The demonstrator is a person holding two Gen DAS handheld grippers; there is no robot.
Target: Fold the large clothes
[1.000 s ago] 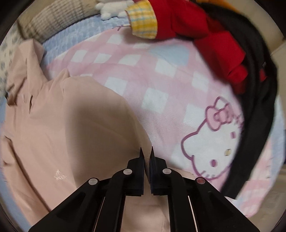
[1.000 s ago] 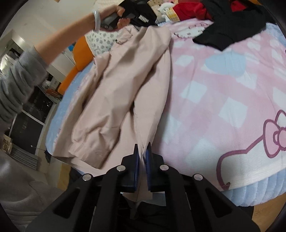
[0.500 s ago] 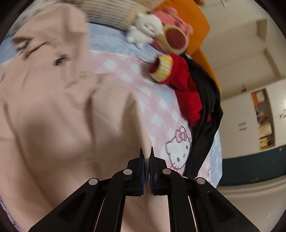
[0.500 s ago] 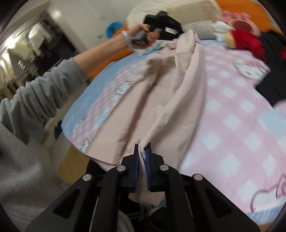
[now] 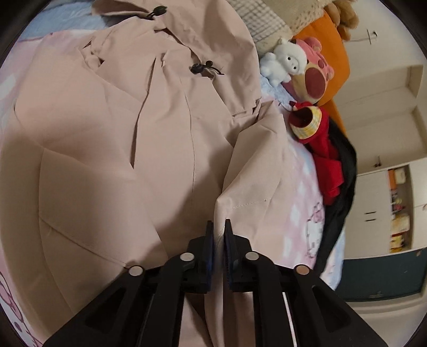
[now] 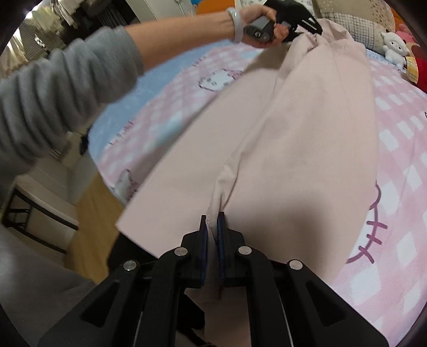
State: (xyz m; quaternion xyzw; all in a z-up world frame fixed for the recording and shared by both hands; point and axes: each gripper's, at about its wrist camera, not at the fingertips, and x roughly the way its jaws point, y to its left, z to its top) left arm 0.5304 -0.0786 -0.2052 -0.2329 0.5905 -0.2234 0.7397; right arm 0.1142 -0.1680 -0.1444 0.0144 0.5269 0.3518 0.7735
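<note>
Two grippers, both mine, each pinch the pale pink coat point(image 5: 112, 149). My left gripper point(image 5: 218, 232) has its fingers pressed together on a fold of the cloth, near a stitched hem. My right gripper point(image 6: 212, 224) has its fingers closed on another bunched edge of the same coat point(image 6: 307, 149), and the cloth runs on down between them and out below.

From the right wrist view, the coat stretches away from my fingers in a long ridge to my left hand point(image 6: 264, 21), which grips the handle of its tool at the far end. A pale bracelet point(image 6: 238, 25) sits on that wrist, and my grey sleeve point(image 6: 61, 88) fills the left side.

From the left wrist view, the coat lies spread and creased, with two dark toggles point(image 5: 198, 68) near its collar.

Under it all is a pink checked blanket point(image 6: 397, 138) with cat faces printed on it. Beside the coat lie a red garment point(image 5: 327, 157) and a black one point(image 5: 339, 202), touching each other. A white plush point(image 5: 283, 61) sits by a pink one point(image 5: 316, 80) near the pillows point(image 5: 261, 24).
</note>
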